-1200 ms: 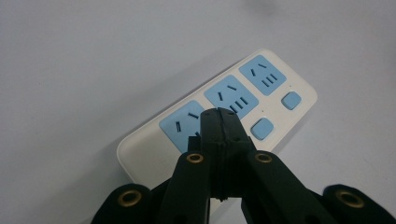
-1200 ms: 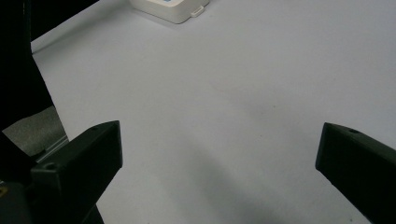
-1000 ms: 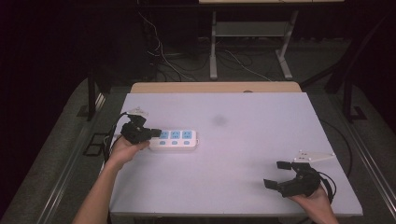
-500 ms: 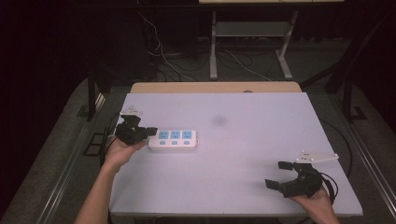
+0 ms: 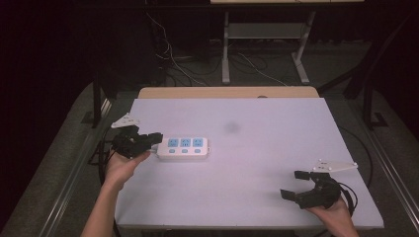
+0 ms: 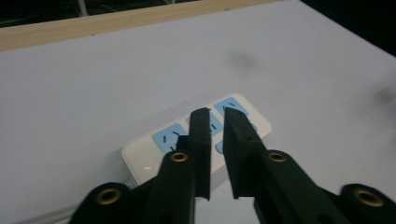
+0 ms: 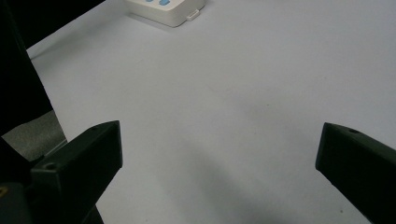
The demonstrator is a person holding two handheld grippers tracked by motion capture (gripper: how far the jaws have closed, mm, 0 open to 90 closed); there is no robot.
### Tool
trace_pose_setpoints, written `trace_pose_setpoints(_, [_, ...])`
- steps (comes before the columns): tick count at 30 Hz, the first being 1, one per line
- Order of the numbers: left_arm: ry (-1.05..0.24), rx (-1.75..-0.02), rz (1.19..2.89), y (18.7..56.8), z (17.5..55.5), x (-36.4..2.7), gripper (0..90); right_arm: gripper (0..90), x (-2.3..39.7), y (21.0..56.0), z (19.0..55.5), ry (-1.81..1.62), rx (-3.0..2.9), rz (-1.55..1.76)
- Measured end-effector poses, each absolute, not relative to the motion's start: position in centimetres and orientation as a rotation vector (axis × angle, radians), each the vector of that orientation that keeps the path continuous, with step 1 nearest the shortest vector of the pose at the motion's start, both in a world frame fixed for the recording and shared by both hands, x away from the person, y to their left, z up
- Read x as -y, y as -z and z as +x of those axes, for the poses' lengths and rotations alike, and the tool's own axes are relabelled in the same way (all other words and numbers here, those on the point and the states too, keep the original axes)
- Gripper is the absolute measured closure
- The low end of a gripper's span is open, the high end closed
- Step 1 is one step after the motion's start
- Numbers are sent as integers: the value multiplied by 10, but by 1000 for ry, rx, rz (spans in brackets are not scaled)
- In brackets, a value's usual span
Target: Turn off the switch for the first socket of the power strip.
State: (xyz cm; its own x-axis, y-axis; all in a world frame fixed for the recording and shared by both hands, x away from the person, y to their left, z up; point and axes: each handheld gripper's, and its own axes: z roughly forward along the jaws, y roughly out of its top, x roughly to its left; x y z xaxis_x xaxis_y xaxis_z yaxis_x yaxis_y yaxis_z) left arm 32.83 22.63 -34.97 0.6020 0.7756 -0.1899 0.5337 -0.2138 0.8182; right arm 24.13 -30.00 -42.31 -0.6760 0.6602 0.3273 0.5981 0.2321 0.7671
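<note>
- The left gripper (image 5: 157,137) sits at the left end of the white plastic power strip with blue socket faces (image 5: 184,147), its black jaws pointing along the strip.
- In the left gripper view the left gripper (image 6: 215,112) shows a narrow slit between its jaws — they have just been opening a little, and nothing is between them.
- Its tips hang over the power strip (image 6: 163,144), just above the blue sockets; the pads do not press on the casing.
- The right gripper (image 5: 294,184) rests near the front right corner of the pale grey table top (image 5: 257,168), well apart from the strip, held by the person's right hand (image 5: 330,213).
- In its own view the right gripper (image 7: 219,151) stands wide open — bare table lies between the jaws, and the strip's end (image 7: 168,10) lies far ahead of them.
</note>
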Motion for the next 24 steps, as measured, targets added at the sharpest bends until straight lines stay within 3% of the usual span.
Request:
trace_pose_setpoints(7, [-309,-1043,1821,351,315,-230,416,3,300,423,241,-1453,-2413,1237])
trace_pose_setpoints(13, [-284,-1045,1803,351,305,-226,27,3,300,423,241,-1454,-2410,1239])
trace_pose_setpoints(24, [-285,-947,1788,350,281,-213,0,3,300,423,241,-1456,-2407,1237])
